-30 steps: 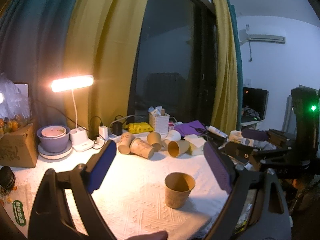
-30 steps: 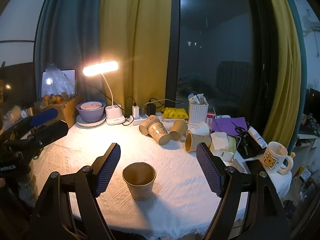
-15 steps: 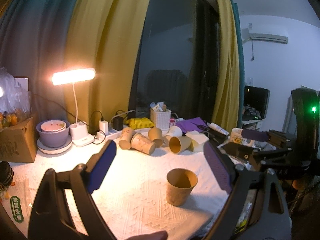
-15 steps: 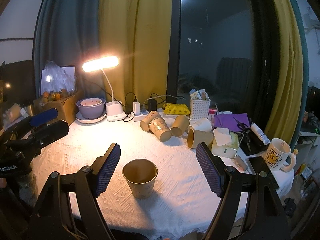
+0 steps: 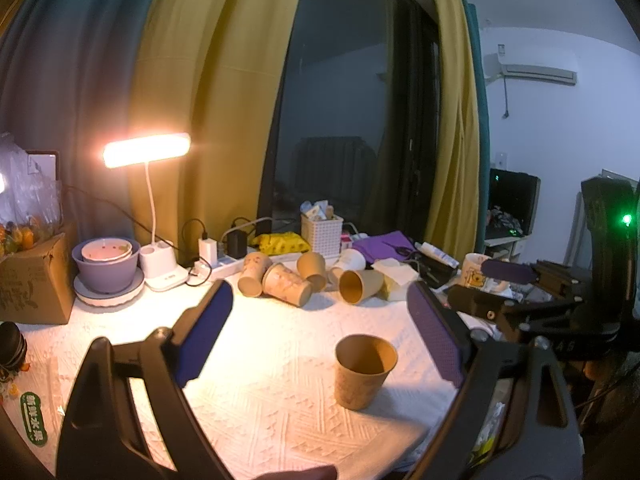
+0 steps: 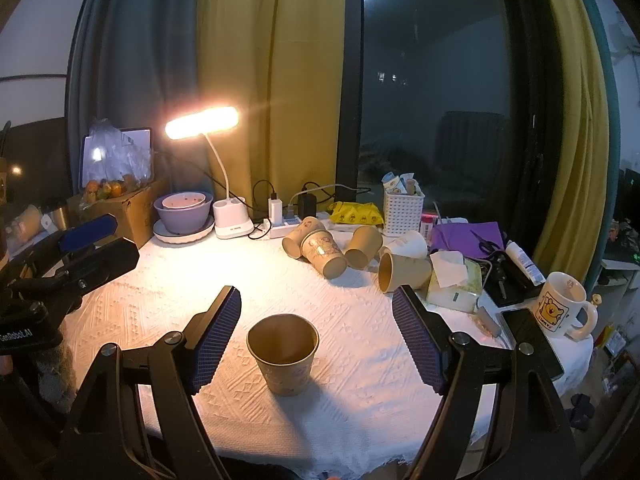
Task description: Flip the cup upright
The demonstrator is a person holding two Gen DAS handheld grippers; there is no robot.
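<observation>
a round table with a bumpy white cloth sits by a dark window with yellow curtains. on it, near the front edge, the brown paper cup stands up with its mouth on top. the right gripper has its fingers wide apart around the cup, not touching it. the left gripper is spread apart too and holds nothing. more paper cups lie tipped over further back, near a lit lamp.

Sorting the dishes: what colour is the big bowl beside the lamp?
Lavender purple bowl, clearest in the right wrist view.
</observation>
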